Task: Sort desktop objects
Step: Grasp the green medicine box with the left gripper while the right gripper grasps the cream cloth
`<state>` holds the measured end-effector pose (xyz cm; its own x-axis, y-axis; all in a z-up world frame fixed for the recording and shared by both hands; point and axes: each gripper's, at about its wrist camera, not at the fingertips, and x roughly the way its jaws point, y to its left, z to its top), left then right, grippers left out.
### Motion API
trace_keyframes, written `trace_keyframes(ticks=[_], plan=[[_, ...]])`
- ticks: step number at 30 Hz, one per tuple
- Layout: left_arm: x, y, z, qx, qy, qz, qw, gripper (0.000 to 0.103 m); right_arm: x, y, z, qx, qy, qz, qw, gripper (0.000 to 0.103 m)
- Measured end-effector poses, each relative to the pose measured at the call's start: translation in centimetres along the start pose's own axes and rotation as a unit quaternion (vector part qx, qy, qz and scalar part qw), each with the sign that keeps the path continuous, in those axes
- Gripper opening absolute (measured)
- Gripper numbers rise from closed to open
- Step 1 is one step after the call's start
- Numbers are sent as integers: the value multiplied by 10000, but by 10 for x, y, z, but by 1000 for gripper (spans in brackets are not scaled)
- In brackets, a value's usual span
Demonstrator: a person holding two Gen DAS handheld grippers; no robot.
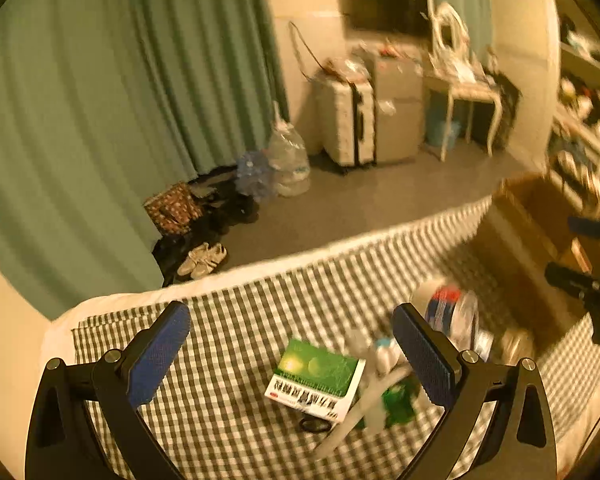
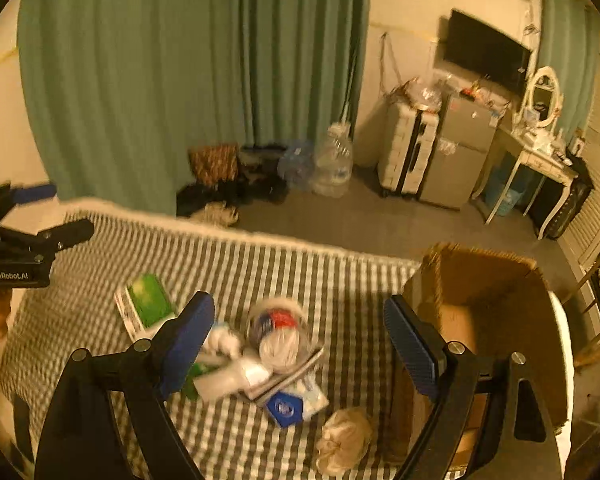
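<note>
Both claws hang open above a bed covered in a checked cloth (image 2: 340, 280), and neither holds anything.

The left claw (image 1: 292, 356) has its blue pads spread wide. Between them, lower down on the cloth, lies a green book (image 1: 316, 380) with a white lower edge, and a small dark ring (image 1: 315, 426) sits just in front of the book.

The right claw (image 2: 300, 344) is also spread wide, with nothing between its pads. Below it is a loose heap of objects in the middle of the cloth: a clear bag (image 2: 280, 332) with red and blue contents on top, a white bottle (image 2: 220, 384) lying on its side, and a blue packet (image 2: 286, 408) at the near edge. Details of the heap are blurred. A pale crumpled bundle (image 2: 342, 440) lies apart from the heap, nearer the camera.

An open cardboard box (image 2: 488, 280) stands on the bed to the right of the heap.

Beyond the bed are green curtains (image 2: 140, 80), a suitcase (image 2: 408, 152) and a dressing table (image 2: 540, 156).
</note>
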<state>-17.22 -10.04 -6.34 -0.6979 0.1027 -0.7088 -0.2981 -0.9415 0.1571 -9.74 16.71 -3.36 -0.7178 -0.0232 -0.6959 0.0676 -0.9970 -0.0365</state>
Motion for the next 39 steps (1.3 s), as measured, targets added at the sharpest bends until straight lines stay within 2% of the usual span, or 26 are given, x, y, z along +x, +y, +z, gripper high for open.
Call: trace_keyframes(ticks=[4,9,14,22,29,34,39], plan=[[22,-2,-16,-2,344,-299,9990,103,23,3,-20,-161,342,126,9992,87],[51,-4,-39,61,748,-394,9964,103,41,8,-39,-252,581,220,9977,87],[72,-6,-61,403,935,-423,9939,103,56,12,-51,-351,817,304,9956,87],[96,-4,-77,606,1102,-1045,9865,103,82,13,-76,-484,1309,146,9901,87],[122,-7,-83,793,1435,-1284,9781,103,100,12,-98,-636,1743,76,9826,87],[135,-10,-91,824,1595,-1209,9763,103,107,10,-106,-668,1908,29,9793,87],[148,-14,-96,719,1687,-894,9790,103,117,4,-114,-715,2077,-174,9754,87]])
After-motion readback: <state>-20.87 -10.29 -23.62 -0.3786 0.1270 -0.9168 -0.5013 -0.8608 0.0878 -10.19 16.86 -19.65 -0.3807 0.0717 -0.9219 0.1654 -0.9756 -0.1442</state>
